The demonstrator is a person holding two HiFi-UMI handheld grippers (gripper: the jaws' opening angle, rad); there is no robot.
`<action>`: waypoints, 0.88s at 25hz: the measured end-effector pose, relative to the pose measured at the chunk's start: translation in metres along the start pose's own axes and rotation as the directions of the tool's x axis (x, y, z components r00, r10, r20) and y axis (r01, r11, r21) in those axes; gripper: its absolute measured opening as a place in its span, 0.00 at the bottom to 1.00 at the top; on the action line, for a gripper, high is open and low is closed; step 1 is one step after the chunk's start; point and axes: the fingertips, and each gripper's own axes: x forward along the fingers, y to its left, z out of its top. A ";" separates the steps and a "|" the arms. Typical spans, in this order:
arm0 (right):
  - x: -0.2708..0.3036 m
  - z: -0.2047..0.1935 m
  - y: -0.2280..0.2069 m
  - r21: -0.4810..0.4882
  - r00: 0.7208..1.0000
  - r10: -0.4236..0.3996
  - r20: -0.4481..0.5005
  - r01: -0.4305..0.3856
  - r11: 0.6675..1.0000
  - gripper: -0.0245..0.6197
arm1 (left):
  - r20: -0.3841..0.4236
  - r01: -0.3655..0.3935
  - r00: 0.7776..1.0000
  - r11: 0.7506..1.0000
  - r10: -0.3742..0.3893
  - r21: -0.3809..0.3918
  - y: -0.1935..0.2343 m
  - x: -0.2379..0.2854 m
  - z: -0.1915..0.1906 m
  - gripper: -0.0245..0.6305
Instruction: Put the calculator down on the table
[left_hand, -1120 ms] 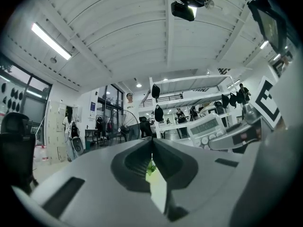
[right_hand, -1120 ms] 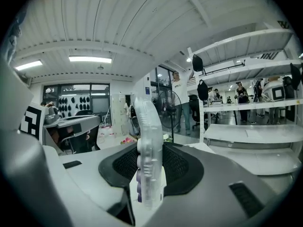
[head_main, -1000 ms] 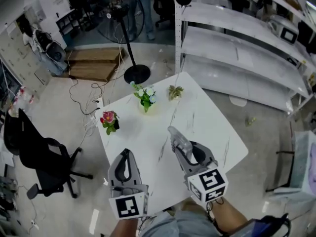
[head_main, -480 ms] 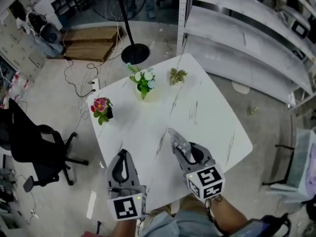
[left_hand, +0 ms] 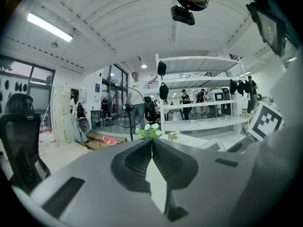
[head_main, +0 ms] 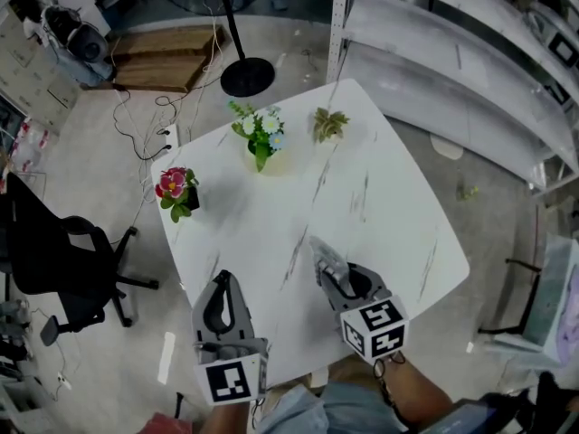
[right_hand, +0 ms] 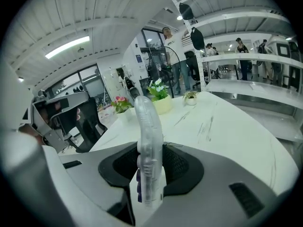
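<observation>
Both of my hand-held grippers are sitting lower than a second ago, and the whole white surface [head_main: 380, 206] is showing larger and further up in the head view, so I'm sinking toward it.

Progress check: the calculator [right_hand: 147, 145] isn't down yet. My right hand-held gripper [head_main: 342, 283] is clamping it edge-on, jaws closed on its sides, with the long end sticking out past the fingertips over the near part of the surface. From the head view I'm guessing it's hanging a bit above the marble rather than touching, but I can't be sure of the gap. My left hand-held gripper [head_main: 223, 278] is carrying nothing, jaws pressed together at the tips, hovering just beside the right one near the front edge. So what's left, as I'm reading it: keep lowering, lay the thing flat on the bare patch in front, then let go. The three little flower pots, pink flowers [head_main: 174, 191], white flowers [head_main: 260, 138] and a small plant [head_main: 328, 123], are sitting well apart at the far side, so they aren't getting in the way.

Labels: nothing readable, sorry. The calculator is showing a clear case and some purple keys, no brand I can make out. Each gripper cube is only wearing black-and-white square markers, no words.
</observation>
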 end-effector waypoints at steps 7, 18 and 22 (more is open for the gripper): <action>0.010 -0.003 -0.011 0.041 0.999 0.013 -0.034 -0.011 0.999 0.26 | -0.014 -0.001 1.000 1.000 0.001 -0.003 0.000 0.016 -0.002 0.05; 0.027 0.004 -0.030 0.157 0.998 0.017 -0.058 -0.008 0.988 0.27 | -0.027 0.012 1.000 1.000 -0.012 -0.013 -0.004 0.038 -0.003 0.05; 0.032 0.006 -0.035 0.171 0.998 0.014 -0.059 -0.004 0.985 0.27 | -0.034 0.013 0.999 1.000 -0.013 -0.011 -0.001 0.043 -0.003 0.05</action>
